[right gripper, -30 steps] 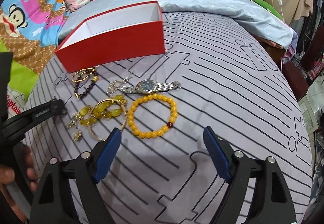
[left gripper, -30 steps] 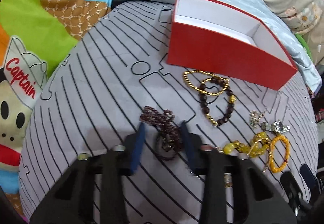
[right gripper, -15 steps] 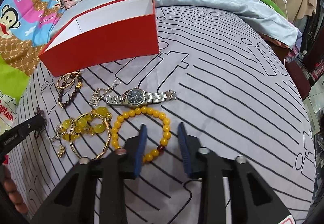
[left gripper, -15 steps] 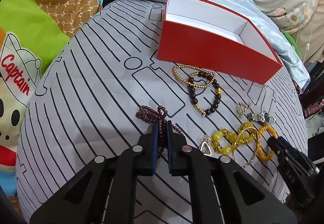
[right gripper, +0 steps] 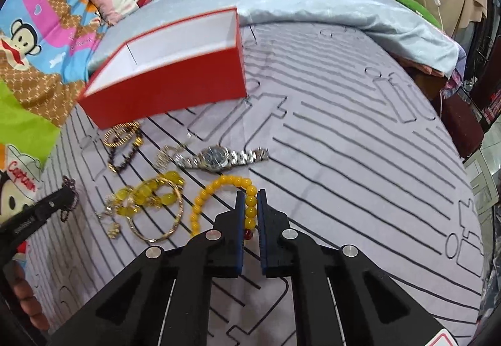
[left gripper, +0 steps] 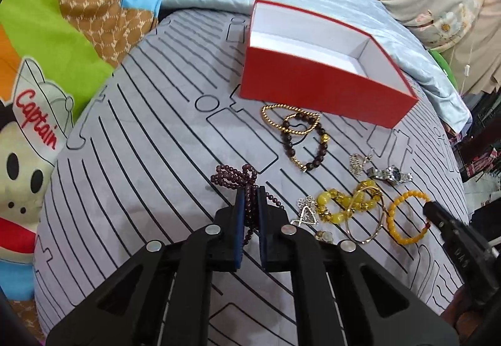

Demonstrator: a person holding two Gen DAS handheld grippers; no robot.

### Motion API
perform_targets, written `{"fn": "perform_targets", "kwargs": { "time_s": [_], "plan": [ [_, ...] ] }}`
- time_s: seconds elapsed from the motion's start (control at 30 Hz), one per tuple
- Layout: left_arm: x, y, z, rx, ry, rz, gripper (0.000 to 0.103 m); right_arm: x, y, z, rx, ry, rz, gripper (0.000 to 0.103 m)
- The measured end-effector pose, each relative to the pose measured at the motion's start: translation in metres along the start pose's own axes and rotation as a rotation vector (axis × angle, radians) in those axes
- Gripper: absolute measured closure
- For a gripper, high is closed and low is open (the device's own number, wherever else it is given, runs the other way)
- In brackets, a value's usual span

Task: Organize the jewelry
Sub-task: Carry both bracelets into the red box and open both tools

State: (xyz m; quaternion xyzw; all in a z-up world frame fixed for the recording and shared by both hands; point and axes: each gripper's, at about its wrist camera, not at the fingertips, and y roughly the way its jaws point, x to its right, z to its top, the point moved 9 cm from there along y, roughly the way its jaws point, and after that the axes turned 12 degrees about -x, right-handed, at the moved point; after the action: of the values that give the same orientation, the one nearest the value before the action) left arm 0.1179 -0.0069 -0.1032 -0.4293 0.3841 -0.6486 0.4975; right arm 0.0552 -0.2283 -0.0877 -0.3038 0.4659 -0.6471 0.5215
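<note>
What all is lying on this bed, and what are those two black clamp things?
box: one, red outside, white inside, open, nothing visible in it, far side of the striped grey cover.
gold chain bracelet: one, gold, just before the box.
dark bead bracelet: one, brown with gold beads, overlapping the chain.
wristwatch: one, silver, mid-cover.
silver pendant: one, beside the watch.
yellow stone bracelet: one, yellow, under a thin gold bangle.
purple bead strand: one, dark purple.
orange bead bracelet: one, orange-yellow.
left hand-held gripper: black, blue pads, shut on the purple bead strand.
right hand-held gripper: same, shut on the orange bead bracelet.
</note>
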Motion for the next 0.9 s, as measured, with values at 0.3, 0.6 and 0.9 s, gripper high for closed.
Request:
{"fn": "perform_targets", "kwargs": {
  "time_s": [0.3, 0.6, 0.9],
  "plan": [
    [0.009, -0.033, 0.009, 0.048, 0.028, -0.06, 0.097, -0.012, -0.047, 0.025, 0.084, -0.025, 0.06, 0.096],
    [0.039, -0.061, 0.066, 0.123, 0.093, -0.097, 0.097, -0.044, -0.071, 0.091, 0.163, -0.086, 0.155, 0.096],
    [0.065, -0.039, 0.173, 0.165, 0.141, -0.106, 0.096, -0.073, -0.043, 0.199, 0.174, -0.094, 0.223, 0.096]
  ]
}}
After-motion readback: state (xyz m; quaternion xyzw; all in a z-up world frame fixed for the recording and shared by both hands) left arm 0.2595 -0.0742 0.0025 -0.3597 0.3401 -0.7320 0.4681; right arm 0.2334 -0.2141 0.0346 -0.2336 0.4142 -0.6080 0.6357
